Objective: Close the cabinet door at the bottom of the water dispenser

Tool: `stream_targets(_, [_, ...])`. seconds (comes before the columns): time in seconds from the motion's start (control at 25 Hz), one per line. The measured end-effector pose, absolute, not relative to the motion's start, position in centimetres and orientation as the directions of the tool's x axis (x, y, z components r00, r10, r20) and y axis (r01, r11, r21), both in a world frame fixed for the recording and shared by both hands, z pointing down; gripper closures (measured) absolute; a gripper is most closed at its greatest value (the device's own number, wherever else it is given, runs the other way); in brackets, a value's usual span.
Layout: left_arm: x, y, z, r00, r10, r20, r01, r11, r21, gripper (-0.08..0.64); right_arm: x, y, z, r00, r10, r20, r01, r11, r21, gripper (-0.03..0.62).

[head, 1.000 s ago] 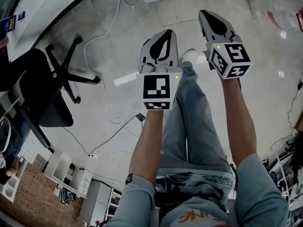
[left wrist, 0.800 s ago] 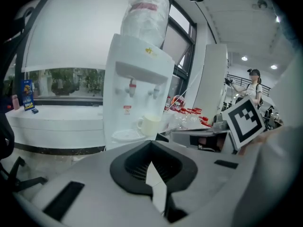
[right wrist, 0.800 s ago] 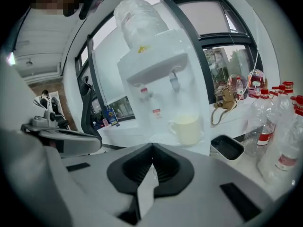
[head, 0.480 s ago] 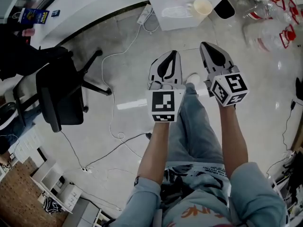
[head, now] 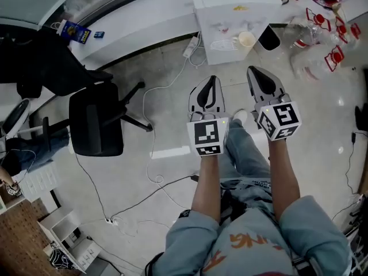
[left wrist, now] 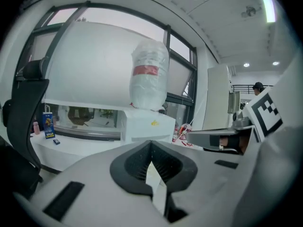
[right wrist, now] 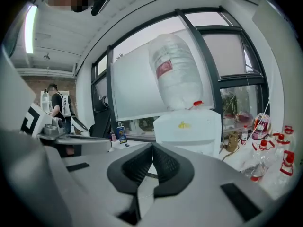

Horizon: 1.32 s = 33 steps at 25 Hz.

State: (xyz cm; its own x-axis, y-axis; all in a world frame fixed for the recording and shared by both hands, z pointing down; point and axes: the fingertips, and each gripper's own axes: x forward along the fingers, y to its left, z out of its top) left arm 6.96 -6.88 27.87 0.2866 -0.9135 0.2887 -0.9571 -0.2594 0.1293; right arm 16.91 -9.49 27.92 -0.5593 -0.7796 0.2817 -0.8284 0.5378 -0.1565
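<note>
White plastic marks the water dispenser [head: 230, 7], which stands at twelve o'clock in the head view, against the window ledge and well apart from both grippers. An upturned water bottle [right wrist: 177, 72] is carried on its top, and a cup [head: 246, 39] is seen on its front ledge.

The left gripper [head: 211, 82] is held at the middle of that view with its jaws brought together at the tips. Nothing is caught between them in the left gripper view, only a thin strip of background lower down. The right gripper [head: 257, 72] is held just beside it, at three o'clock of the left one. Its jaws are likewise pressed together, and nothing is gripped. Both are aimed toward the dispenser, and neither is touching it.

The cabinet door at the bottom cannot be judged. From above, the lower front is foreshortened out of sight, and in each gripper view it is masked by the gripper's own body. Only the upper housing and the bottle are shown there.

Two stages are therefore fitted equally: a door left ajar with the grippers drawn up short of it, or a door already pushed flush with the grippers held clear.

An office chair [head: 96, 125] is parked at nine o'clock, and empty bottles [head: 322, 22] are scattered at two o'clock.
</note>
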Motion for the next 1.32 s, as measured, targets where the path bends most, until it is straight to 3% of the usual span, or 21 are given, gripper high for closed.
stream_targets(0.6, [3.2, -4.0, 13.9, 0.194, -0.971, 0.137, -0.981, -0.19, 0.042, 0.549, 13.6, -6.2, 13.8, -0.599, -0.789, 0.132, -0.8, 0.596, -0.068, 0.563])
stream_targets(1.32, [-0.1, -2.8, 10.8, 0.134, -0.989, 0.063, -0.99, -0.131, 0.053, 0.549, 11.9, -5.2, 9.8, -0.627, -0.776, 0.072, -0.775, 0.63, 0.043, 0.561])
